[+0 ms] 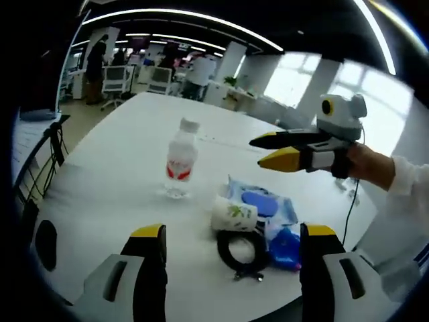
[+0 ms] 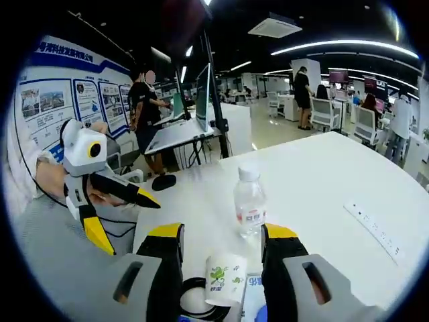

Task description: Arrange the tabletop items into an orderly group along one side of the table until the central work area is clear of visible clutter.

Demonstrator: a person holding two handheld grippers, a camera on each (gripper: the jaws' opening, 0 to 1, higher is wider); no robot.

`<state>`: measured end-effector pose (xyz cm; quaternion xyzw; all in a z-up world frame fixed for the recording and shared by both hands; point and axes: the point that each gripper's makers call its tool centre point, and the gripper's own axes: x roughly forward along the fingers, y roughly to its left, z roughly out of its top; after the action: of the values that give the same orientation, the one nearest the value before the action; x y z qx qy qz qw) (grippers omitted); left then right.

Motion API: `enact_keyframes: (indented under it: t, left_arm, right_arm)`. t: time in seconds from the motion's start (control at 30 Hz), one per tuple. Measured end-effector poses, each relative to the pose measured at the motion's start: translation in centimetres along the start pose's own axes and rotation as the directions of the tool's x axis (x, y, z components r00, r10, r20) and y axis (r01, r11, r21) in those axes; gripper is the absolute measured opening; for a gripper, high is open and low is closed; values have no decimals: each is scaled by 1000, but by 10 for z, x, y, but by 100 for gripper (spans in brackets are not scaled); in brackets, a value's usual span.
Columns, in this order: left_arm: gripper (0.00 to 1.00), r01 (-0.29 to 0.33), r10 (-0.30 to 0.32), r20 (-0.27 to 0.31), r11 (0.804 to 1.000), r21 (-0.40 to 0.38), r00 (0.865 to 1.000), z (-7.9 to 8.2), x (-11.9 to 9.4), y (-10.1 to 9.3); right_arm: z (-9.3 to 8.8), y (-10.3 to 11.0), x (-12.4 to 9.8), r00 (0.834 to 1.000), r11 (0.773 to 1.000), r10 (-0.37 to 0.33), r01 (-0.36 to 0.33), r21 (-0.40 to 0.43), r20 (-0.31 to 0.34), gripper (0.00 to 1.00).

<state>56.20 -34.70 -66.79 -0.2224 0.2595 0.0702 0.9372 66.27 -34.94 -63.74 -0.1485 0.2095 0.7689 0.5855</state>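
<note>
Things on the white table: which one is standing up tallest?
The clear plastic water bottle with the white cap; the small white paper cup and black ring sit lower.

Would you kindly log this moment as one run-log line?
left gripper: open, empty | right gripper: open over paper cup | water bottle: upright | black ring: beside cup

Right gripper (image 2: pixel 222 243) yellow-tipped jaws parted, white paper cup with green print (image 2: pixel 224 279) between them, black ring (image 2: pixel 196 297) beside it; clear plastic water bottle, white cap (image 2: pixel 249 200) upright just beyond on white table (image 2: pixel 335 174); left gripper (image 2: pixel 125 213) parted at left; white power strip (image 2: pixel 374 229) at right
</note>
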Motion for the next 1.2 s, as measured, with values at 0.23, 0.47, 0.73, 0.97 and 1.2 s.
enact_keyframes:
  t: [0.23, 0.47, 0.73, 0.97, 1.2]
  left_arm:
    - [78, -5, 5, -6, 1000, -7, 1000, -2, -1, 3]
    - [78, -1, 0, -21, 1000, -18, 1000, -5, 0, 4]
    - [77, 2, -3, -26, 1000, -28, 1000, -7, 1, 4]
    - [77, 18, -20, -26, 999, -43, 999, -7, 4, 0]
    - [77, 28, -29, -17, 998, -62, 999, -5, 4, -1]
  right_arm:
    - [-16, 4, 10, 997, 1000, 5, -5, 10, -79, 44]
    - [-49, 6, 23, 971, 1000, 12, -11, 7, -237, 45]
    - [-61, 9, 31, 945, 999, 13, -24, -28, -327, 45]
    - [-78, 2, 37, 909, 999, -1, -20, -45, -417, 45]
    - [-81, 3, 45, 894, 1000, 12, -2, 22, -448, 44]
